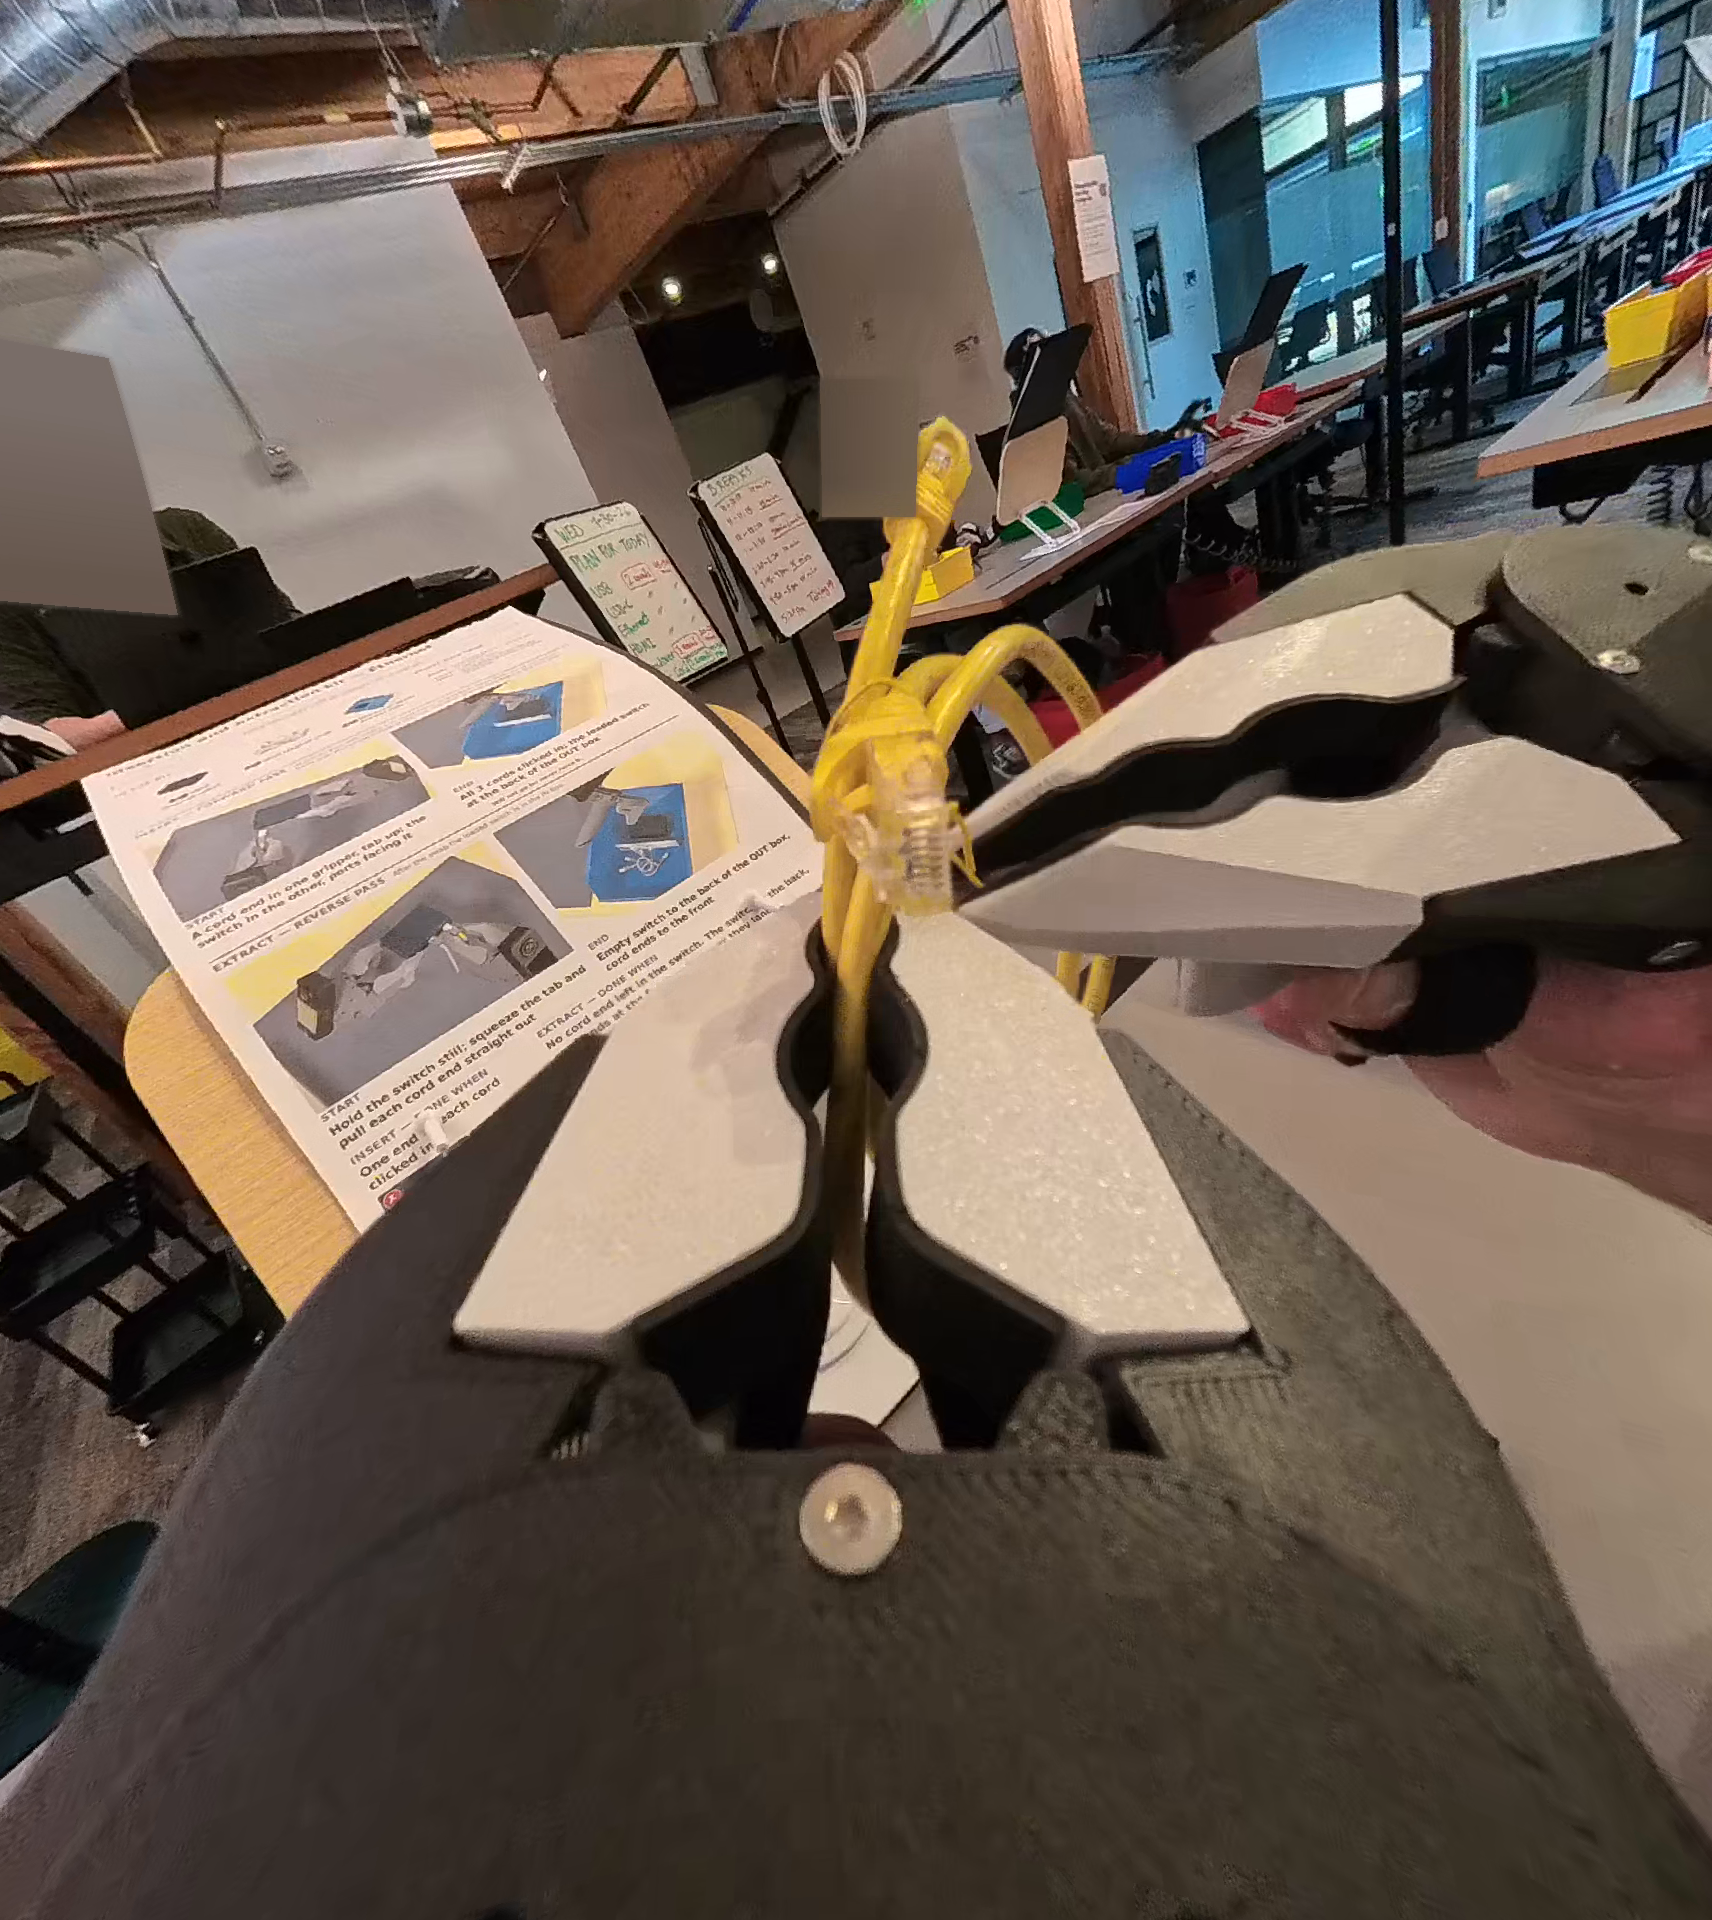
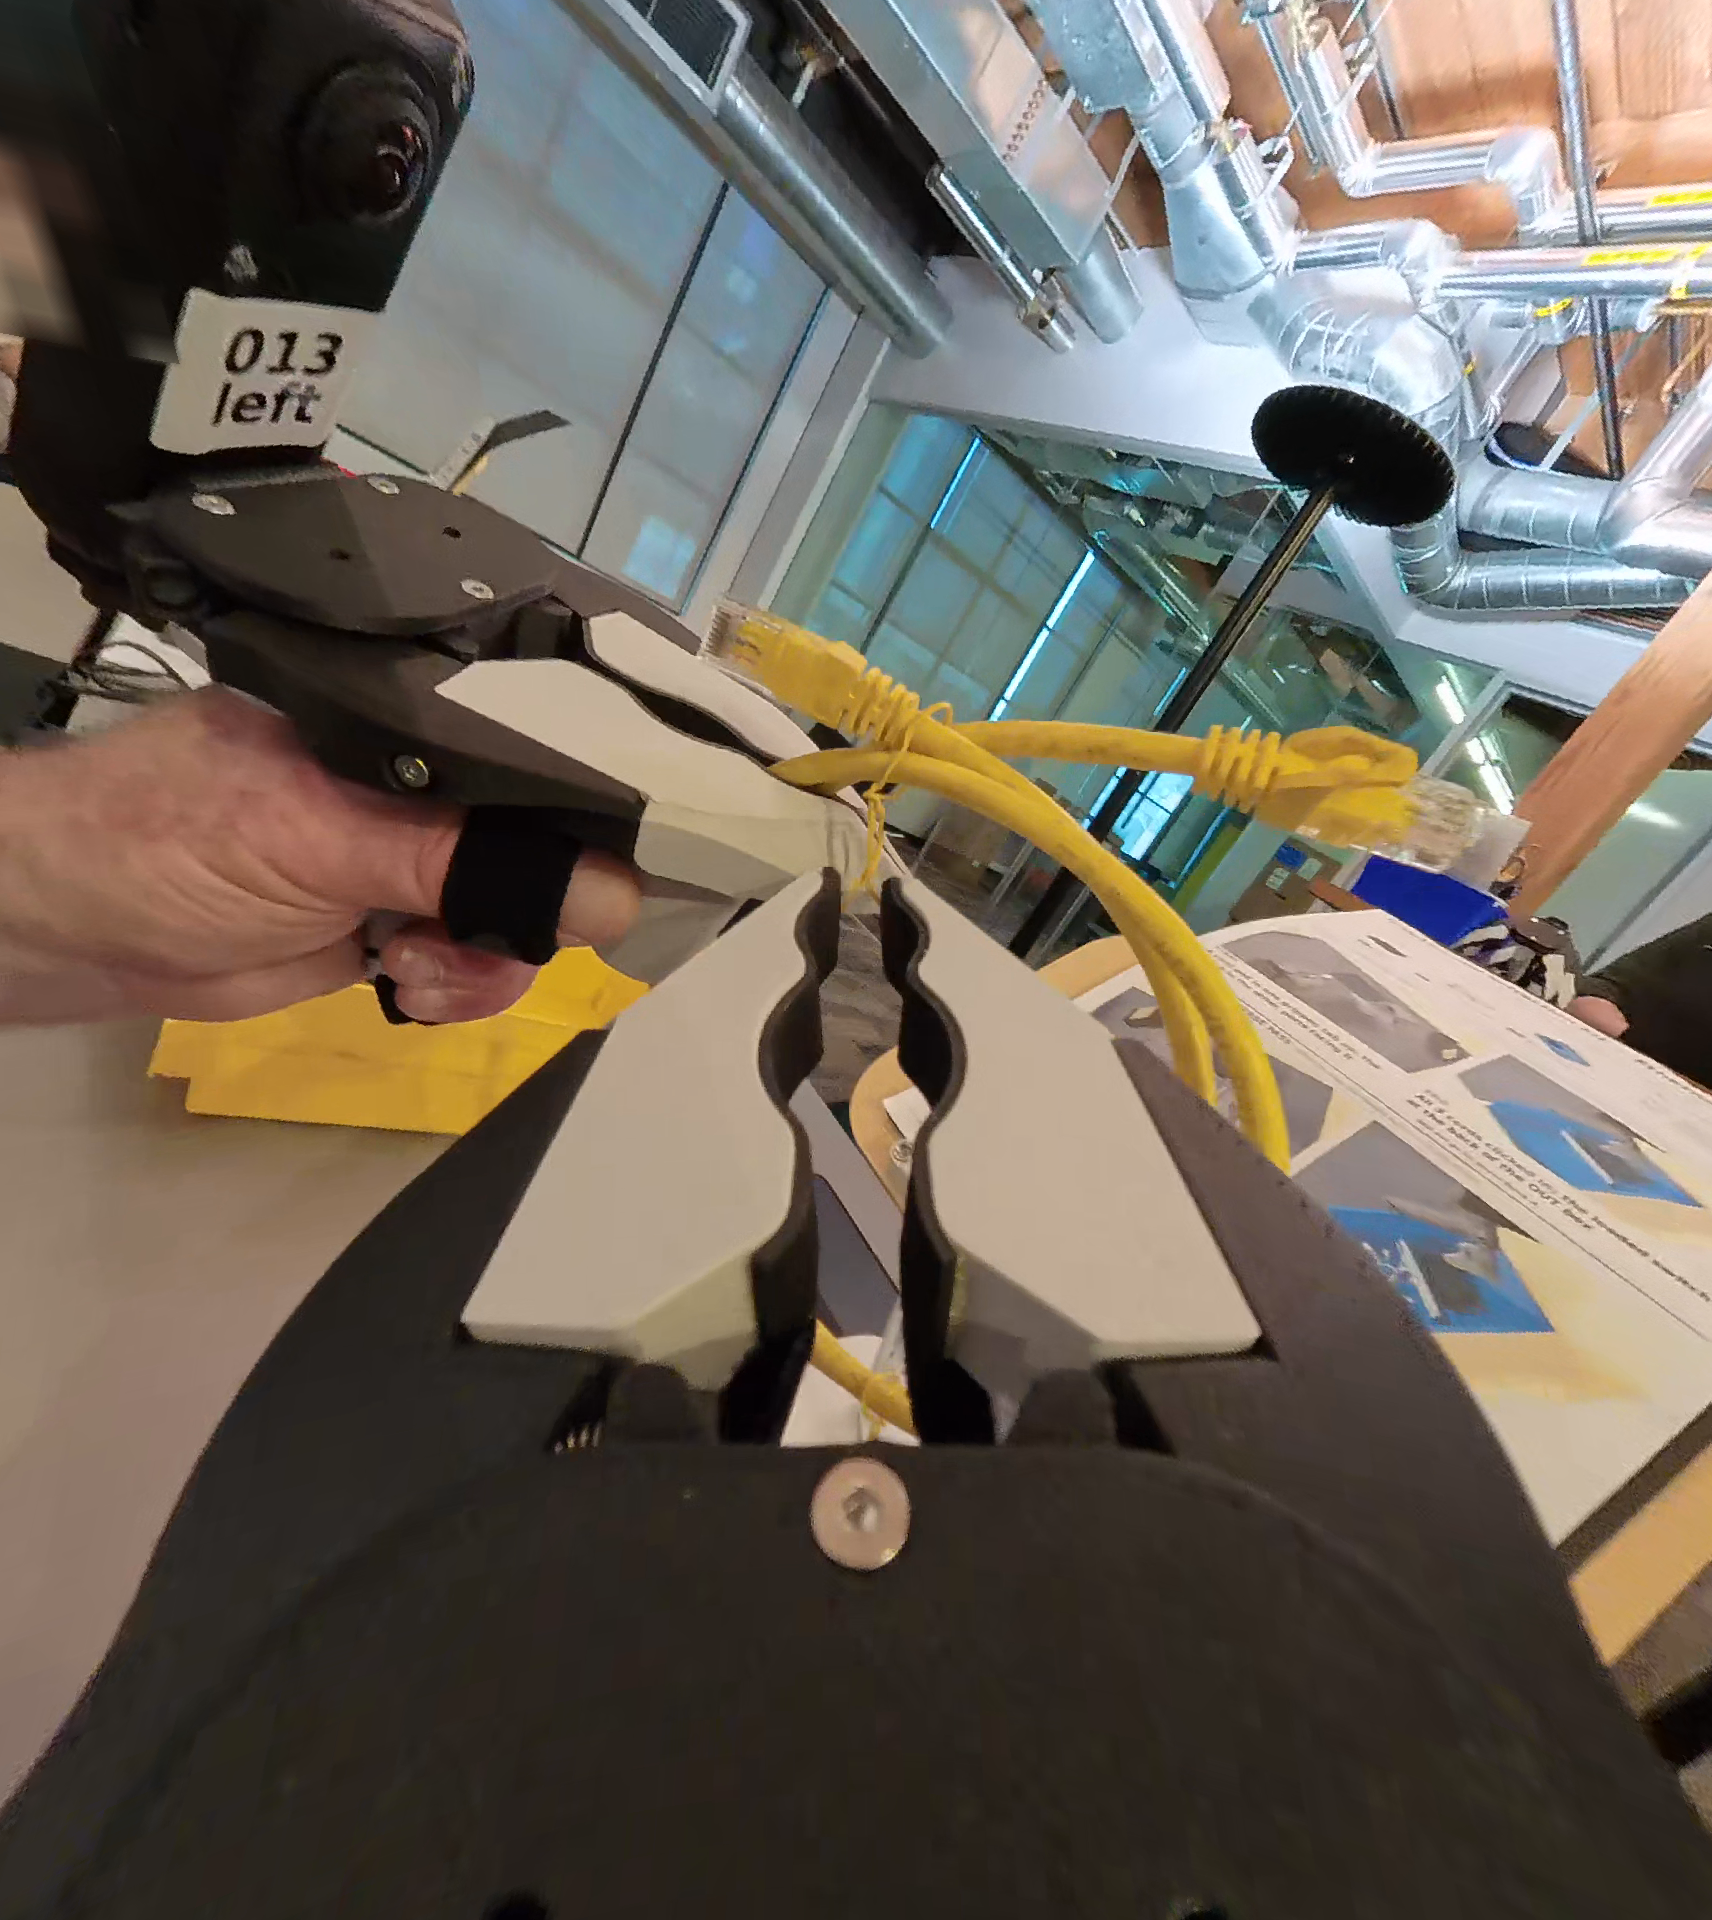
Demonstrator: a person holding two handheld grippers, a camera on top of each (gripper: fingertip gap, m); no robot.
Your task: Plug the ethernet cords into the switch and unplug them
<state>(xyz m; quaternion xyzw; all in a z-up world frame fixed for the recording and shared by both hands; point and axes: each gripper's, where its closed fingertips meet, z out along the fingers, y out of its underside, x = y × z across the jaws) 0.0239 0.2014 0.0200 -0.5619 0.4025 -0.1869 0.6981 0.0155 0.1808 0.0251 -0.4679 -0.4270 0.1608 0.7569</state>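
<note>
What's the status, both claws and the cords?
Left claw shut on yellow cords. Right claw slightly open, empty, tips at the bundle. Plugs free; no switch in view.

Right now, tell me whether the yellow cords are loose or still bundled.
Bundled. A thin yellow tie wraps the ethernet cords together just past the left gripper, which is shut on them.
</note>
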